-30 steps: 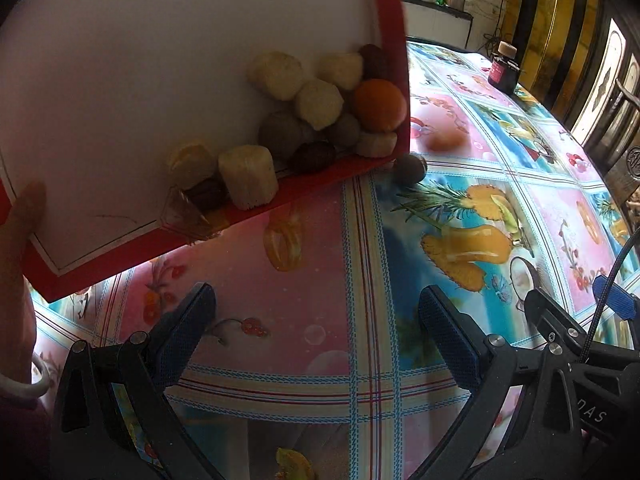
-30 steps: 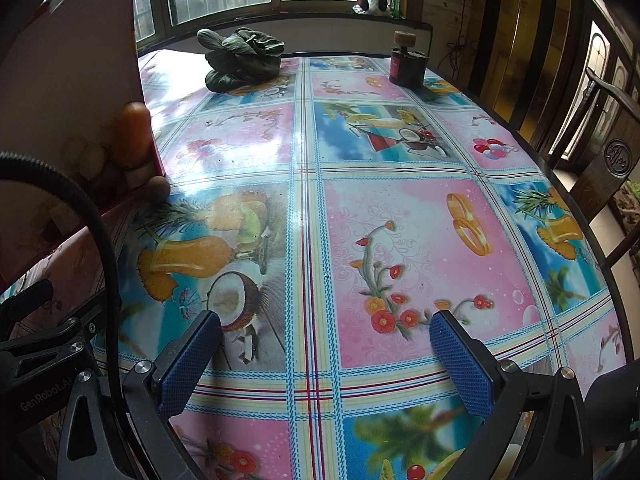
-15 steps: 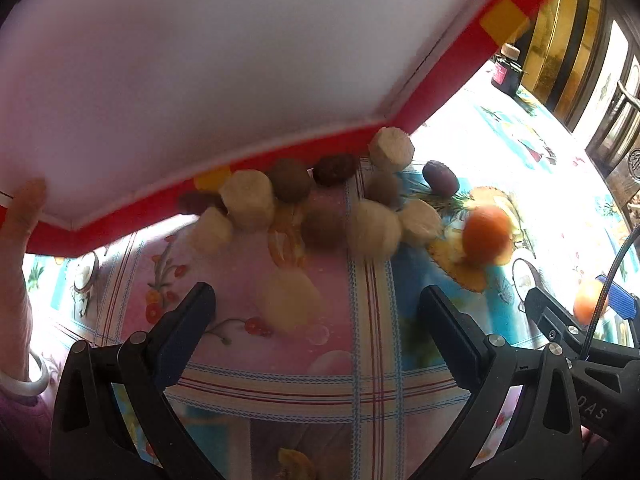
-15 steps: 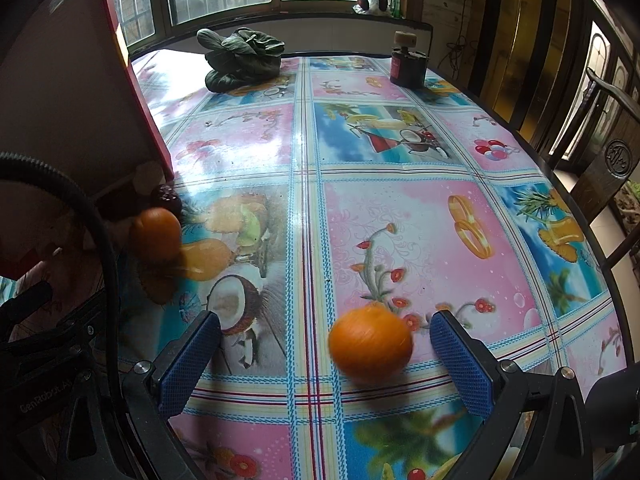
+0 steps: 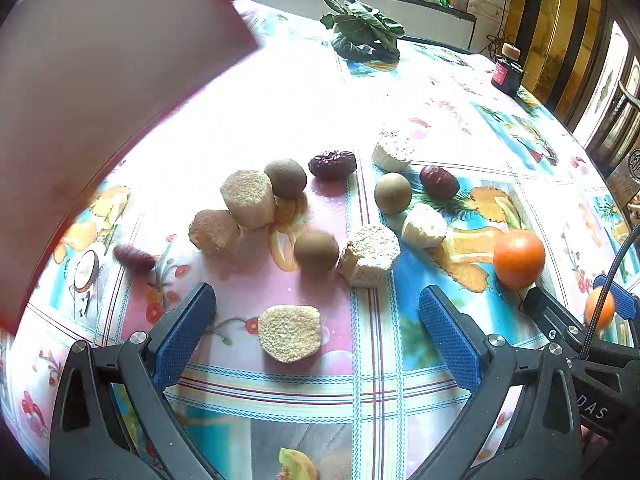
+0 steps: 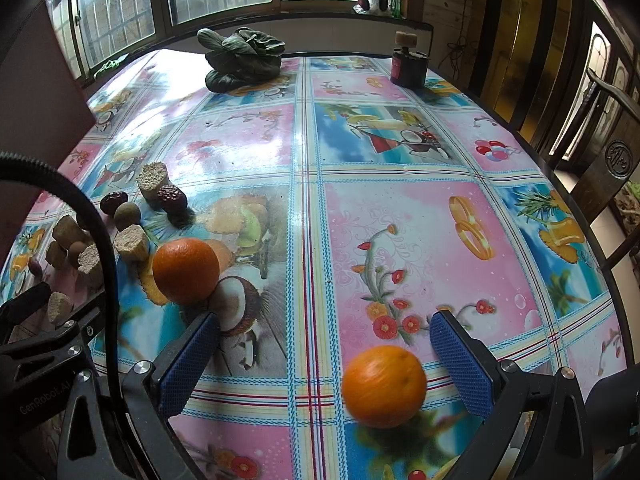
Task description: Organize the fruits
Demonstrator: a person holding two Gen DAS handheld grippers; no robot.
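Two grippers w/ jaws spread, nothing pinched: left gripper (image 5: 316,336) and right gripper (image 6: 326,360), both low over the tablecloth (image 6: 400,216). Readable print: "GenRobot.AI" and "DAS" on gripper bodies. One orange (image 6: 384,386), blurred, sits between right fingers (image 6: 460,360); second orange (image 6: 186,271) near-left of it. Beige cut chunk (image 5: 289,333) lies between left jaws; more chunks, brown round fruits (image 5: 316,249) & red dates (image 5: 333,164) scattered beyond. Far: leafy greens (image 6: 242,60), dark bottle (image 6: 408,62), label unreadable.

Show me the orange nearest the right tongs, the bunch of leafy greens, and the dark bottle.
orange (image 6: 384,386), right wrist view, middle of its peel.
leafy greens (image 6: 242,58), right wrist view, centre of the bunch.
dark bottle (image 6: 408,66), right wrist view, its body.
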